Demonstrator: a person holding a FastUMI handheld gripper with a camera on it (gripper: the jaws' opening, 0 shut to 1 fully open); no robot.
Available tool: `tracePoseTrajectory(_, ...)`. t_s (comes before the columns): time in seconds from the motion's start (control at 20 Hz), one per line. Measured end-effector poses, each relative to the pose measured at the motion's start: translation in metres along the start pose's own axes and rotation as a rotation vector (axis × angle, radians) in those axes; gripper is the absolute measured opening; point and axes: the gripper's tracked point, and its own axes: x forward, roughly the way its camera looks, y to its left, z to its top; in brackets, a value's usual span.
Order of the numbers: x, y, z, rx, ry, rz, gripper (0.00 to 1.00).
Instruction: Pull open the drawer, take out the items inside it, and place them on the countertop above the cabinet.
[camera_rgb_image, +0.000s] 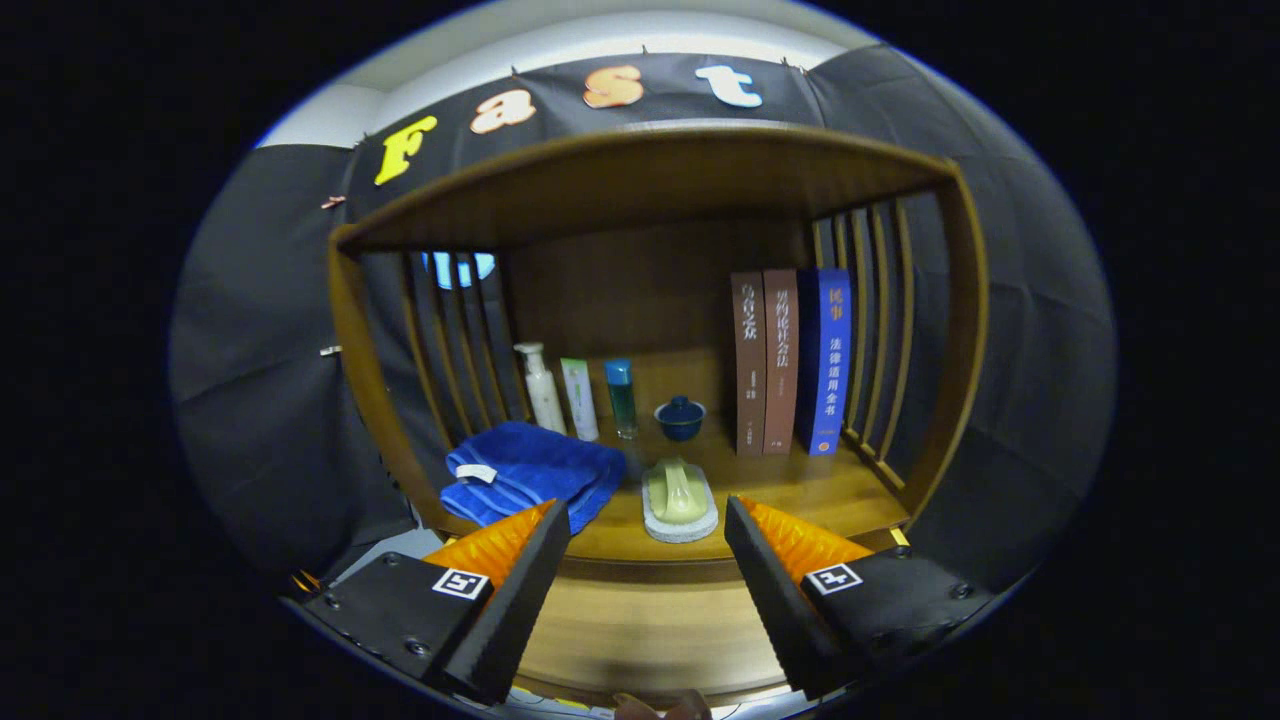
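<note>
My gripper (648, 525) is open, its two orange-and-black fingers spread wide with nothing between them. Just ahead of the fingertips lies a green-handled brush (679, 497) on the wooden countertop (800, 495) of the cabinet. A folded blue towel (530, 475) rests beside the left finger on the same surface. Below the fingers, a flat wooden front or drawer face (640, 625) of the cabinet shows; I cannot tell whether the drawer is pulled out.
At the back of the shelf stand a white pump bottle (541, 388), a white tube (579, 398), a teal bottle (621, 396) and a small blue lidded cup (680, 416). Three upright books (790, 360) lean at the right. Wooden slats wall both sides.
</note>
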Motion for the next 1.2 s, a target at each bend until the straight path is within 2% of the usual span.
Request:
tracePoseTrajectory(0.25, -0.071, 0.004, -0.044, -0.029, -0.117, -0.018, 0.99)
tracePoseTrajectory(0.55, -0.108, 0.000, -0.135, -0.014, -0.064, -0.044, 0.99)
tracePoseTrajectory(0.8, -0.103, 0.001, -0.185, -0.008, 0.000, -0.053, 0.99)
tracePoseTrajectory(1.2, -0.075, -0.012, -0.215, 0.018, 0.071, -0.084, 0.99)
